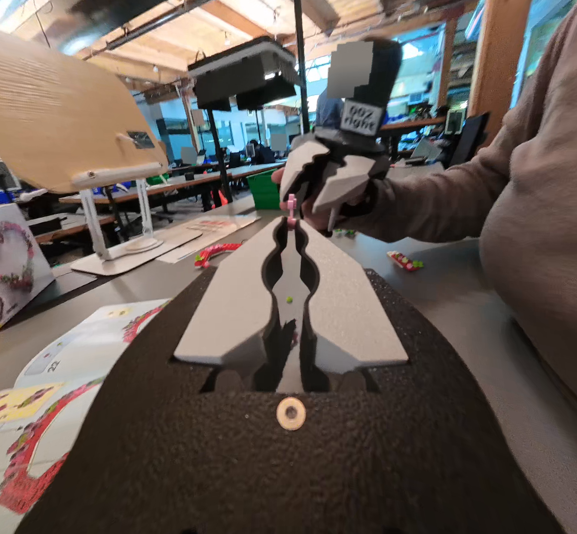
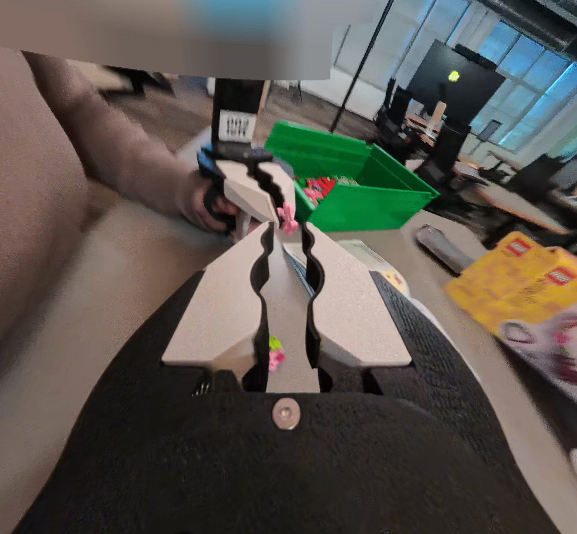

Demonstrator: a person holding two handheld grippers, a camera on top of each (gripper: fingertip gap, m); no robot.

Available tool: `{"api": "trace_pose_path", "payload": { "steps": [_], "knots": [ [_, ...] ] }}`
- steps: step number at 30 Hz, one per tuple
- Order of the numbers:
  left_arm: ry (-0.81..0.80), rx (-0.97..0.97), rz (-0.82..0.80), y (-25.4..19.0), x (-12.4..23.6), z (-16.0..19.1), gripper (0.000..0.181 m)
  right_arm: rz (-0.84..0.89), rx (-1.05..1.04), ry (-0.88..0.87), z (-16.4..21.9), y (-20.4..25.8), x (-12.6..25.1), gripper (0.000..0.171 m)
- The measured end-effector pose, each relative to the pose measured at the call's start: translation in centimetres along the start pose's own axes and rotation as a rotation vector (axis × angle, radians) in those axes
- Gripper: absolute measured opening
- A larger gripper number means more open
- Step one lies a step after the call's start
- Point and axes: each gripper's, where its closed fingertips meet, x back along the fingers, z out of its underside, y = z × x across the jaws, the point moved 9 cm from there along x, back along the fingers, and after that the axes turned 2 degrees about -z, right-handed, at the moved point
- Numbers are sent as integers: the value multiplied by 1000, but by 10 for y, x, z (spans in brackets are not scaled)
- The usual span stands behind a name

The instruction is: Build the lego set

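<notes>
My left gripper (image 1: 292, 222) is pinched nearly closed on a small pink flower piece (image 1: 291, 211), which sticks up from its tips at the centre of the left wrist view. My right gripper (image 2: 287, 232) stands parted with nothing between its fingers; in the right wrist view the same pink piece (image 2: 287, 221) sits just above and between its tips, held by the other gripper coming in from the left of the frame. I count one pink piece in the air, two red curved assemblies on the grey table (image 1: 437, 300), one (image 1: 215, 252) left of centre and one (image 1: 405, 260) at the right, and a lone green stud (image 1: 289, 299) seen through the gap of my left fingers. A small green-and-pink cluster (image 2: 274, 352) lies on the table below my right gripper. One green bin (image 2: 359, 207) of loose pieces stands behind the grippers, a yellow box (image 2: 512, 288) lies at the right edge, and the open instruction booklet (image 1: 62, 394) fills the lower left of the left wrist view.
</notes>
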Motion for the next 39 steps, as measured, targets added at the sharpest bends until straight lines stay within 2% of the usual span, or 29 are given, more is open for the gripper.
{"api": "trace_pose_path", "payload": {
  "steps": [2,9,13,16,20,22,23,25,29,31,36,39],
  "knots": [
    [-33,21,19,0,2,-2,2,-25,-100,-90,1,-3,3,9],
    [-20,23,64,-4,-1,0,2,-72,-184,-126,4,-1,-2,7],
    [-7,25,70,-4,-1,2,2,-82,-164,-82,5,0,-1,4],
    [-10,25,69,-4,-2,2,2,-69,-150,-56,5,1,-1,9],
    [-1,27,72,-5,-2,3,2,-54,-133,-50,5,4,1,4],
    [-8,13,29,-5,-3,3,4,-36,-113,-27,6,4,3,4],
    [-11,-20,-24,-3,-2,3,10,-18,-102,-3,7,4,4,3],
    [-16,-83,-147,2,1,1,25,23,-65,111,14,2,10,3],
    [8,-164,-257,9,6,-3,26,29,136,506,41,14,15,3],
    [19,-169,-289,12,7,-3,26,20,235,646,50,22,16,3],
    [39,-146,-293,13,5,1,25,34,465,850,60,33,20,4],
    [49,-144,-299,14,5,2,24,-11,500,940,67,41,20,4]
  ]
}}
